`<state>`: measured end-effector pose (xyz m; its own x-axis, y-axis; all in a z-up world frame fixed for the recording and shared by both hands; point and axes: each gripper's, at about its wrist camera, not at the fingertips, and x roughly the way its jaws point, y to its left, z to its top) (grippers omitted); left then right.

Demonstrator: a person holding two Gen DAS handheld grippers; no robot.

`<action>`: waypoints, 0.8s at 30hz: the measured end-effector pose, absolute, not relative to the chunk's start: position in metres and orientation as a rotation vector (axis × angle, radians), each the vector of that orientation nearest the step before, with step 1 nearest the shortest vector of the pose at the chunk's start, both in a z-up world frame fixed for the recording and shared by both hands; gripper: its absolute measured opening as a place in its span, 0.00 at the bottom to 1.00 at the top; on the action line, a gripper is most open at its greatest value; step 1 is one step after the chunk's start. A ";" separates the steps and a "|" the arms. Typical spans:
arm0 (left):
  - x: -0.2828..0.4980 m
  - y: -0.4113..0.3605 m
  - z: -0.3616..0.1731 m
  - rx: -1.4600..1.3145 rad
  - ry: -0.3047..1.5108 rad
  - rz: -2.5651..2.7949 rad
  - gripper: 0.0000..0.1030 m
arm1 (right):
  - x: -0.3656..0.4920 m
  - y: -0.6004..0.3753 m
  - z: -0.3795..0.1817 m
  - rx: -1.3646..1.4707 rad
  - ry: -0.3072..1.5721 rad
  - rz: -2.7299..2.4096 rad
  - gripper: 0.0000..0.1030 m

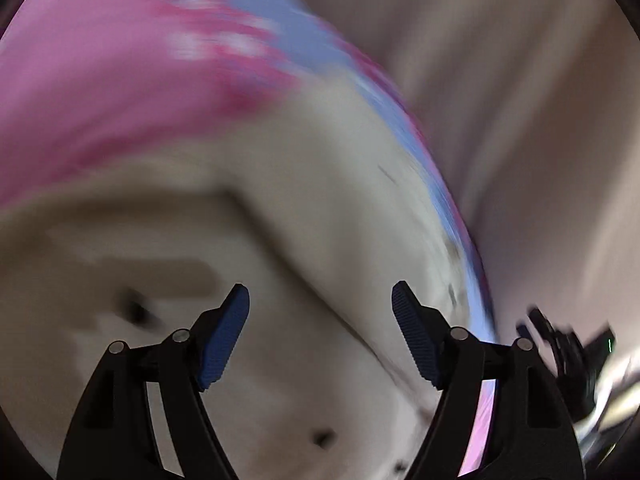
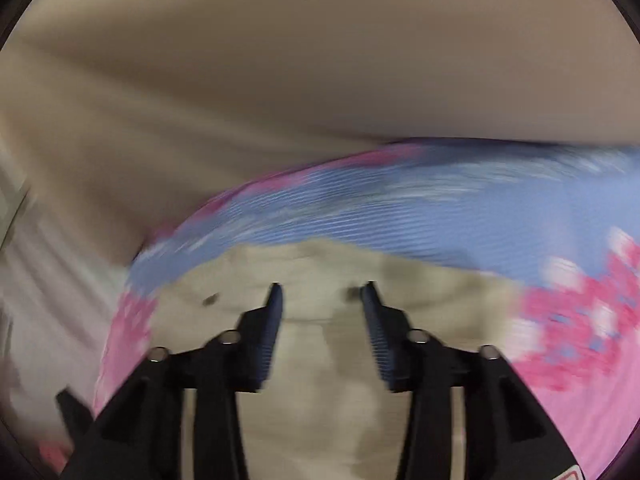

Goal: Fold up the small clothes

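Note:
Both views are motion-blurred. A small beige garment [image 1: 280,216] with a few dark specks lies on a pink, blue and white patterned cloth [image 1: 100,72]. My left gripper [image 1: 320,300] is open and empty above the beige garment, blue pads [image 1: 224,336] apart. In the right wrist view the beige garment [image 2: 320,360] lies below my right gripper [image 2: 322,296], which is open with nothing between its fingers. The patterned cloth [image 2: 440,208] spreads beyond and to the right.
A plain beige surface or wall [image 2: 280,60] fills the background in both views. A dark blurred object, possibly the other gripper [image 1: 568,344], shows at the right edge of the left wrist view.

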<state>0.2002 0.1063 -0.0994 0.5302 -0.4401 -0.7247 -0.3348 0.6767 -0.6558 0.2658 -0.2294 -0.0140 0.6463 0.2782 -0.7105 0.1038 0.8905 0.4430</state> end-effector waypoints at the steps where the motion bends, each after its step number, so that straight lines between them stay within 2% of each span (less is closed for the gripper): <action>1: 0.204 0.120 -0.106 -0.913 1.054 -0.036 0.69 | 0.285 -0.201 -0.015 0.449 0.890 0.165 0.49; 3: 0.213 0.141 -0.117 -1.018 1.036 -0.040 0.65 | 0.328 -0.141 -0.025 0.379 0.947 0.272 0.55; 6: 0.223 0.151 -0.112 -1.004 0.996 -0.032 0.41 | 0.379 -0.064 -0.047 0.251 1.023 0.350 0.55; 7: 0.223 0.157 -0.112 -1.018 0.974 -0.024 0.27 | 0.395 -0.043 -0.056 0.217 1.046 0.357 0.55; 10: 0.218 0.180 -0.119 -1.081 0.947 -0.032 0.15 | 0.416 -0.011 -0.072 0.196 1.069 0.340 0.55; 14: 0.218 0.187 -0.123 -1.071 0.957 -0.080 0.14 | 0.443 0.014 -0.100 0.233 1.138 0.330 0.56; 15: 0.218 0.187 -0.123 -1.056 0.959 -0.090 0.14 | 0.445 0.020 -0.105 0.226 1.154 0.350 0.35; 16: 0.218 0.186 -0.121 -1.036 0.956 -0.097 0.13 | 0.449 0.028 -0.108 0.200 1.169 0.367 0.09; 21: 0.219 0.188 -0.123 -1.004 0.953 -0.122 0.13 | 0.458 0.021 -0.077 0.279 0.991 0.344 0.09; 24: 0.225 0.193 -0.129 -0.981 0.965 -0.103 0.13 | 0.475 0.022 -0.101 0.282 1.049 0.308 0.10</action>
